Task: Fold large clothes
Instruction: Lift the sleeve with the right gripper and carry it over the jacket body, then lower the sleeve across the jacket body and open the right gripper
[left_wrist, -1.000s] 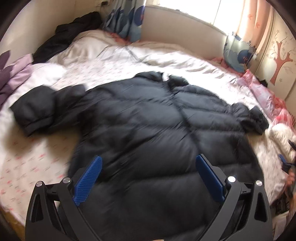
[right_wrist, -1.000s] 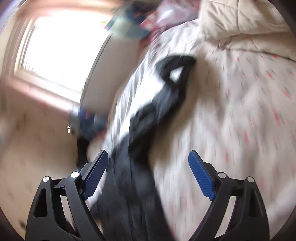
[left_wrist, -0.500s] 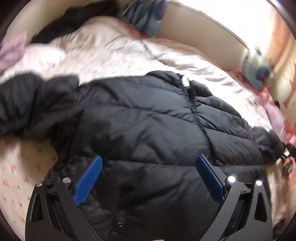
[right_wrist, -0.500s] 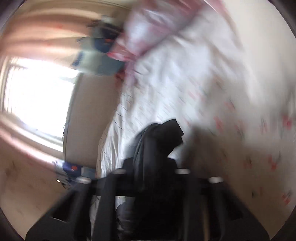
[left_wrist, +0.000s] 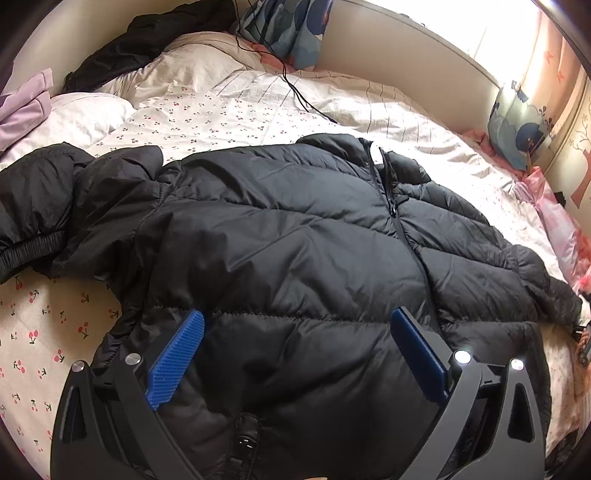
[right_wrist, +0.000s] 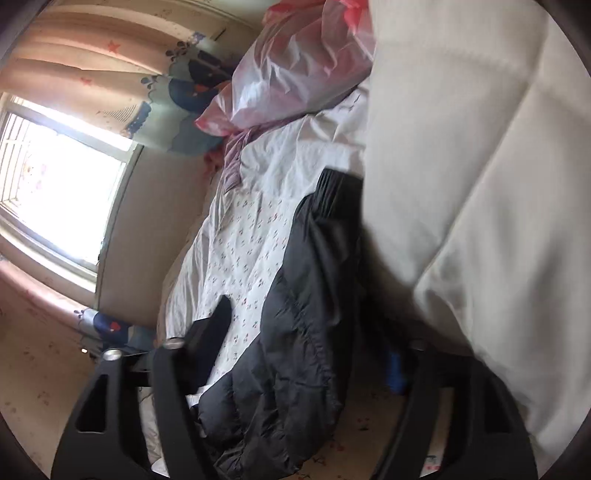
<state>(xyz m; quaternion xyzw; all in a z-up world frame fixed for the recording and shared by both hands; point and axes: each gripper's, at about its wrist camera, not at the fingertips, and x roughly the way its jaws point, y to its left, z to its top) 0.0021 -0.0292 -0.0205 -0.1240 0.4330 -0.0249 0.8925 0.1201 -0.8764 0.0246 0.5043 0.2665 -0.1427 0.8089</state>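
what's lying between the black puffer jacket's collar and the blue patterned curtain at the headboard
Bedding and a thin black cable lie between puffer jacket and curtain, in the left wrist view.

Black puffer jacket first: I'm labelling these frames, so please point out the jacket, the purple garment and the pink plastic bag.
black puffer jacket (left_wrist: 295, 258): left wrist view, quilted front panel.
purple garment (left_wrist: 22, 110): left wrist view, folded cloth at the left edge.
pink plastic bag (right_wrist: 295, 70): right wrist view, crinkled side.

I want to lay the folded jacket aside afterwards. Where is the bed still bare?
Bare cherry-print sheet lies in the near left corner, below the jacket's left sleeve. A wider strip runs between its collar and the pillows, crossed by a black cable. The right edge is crowded with pink bags.
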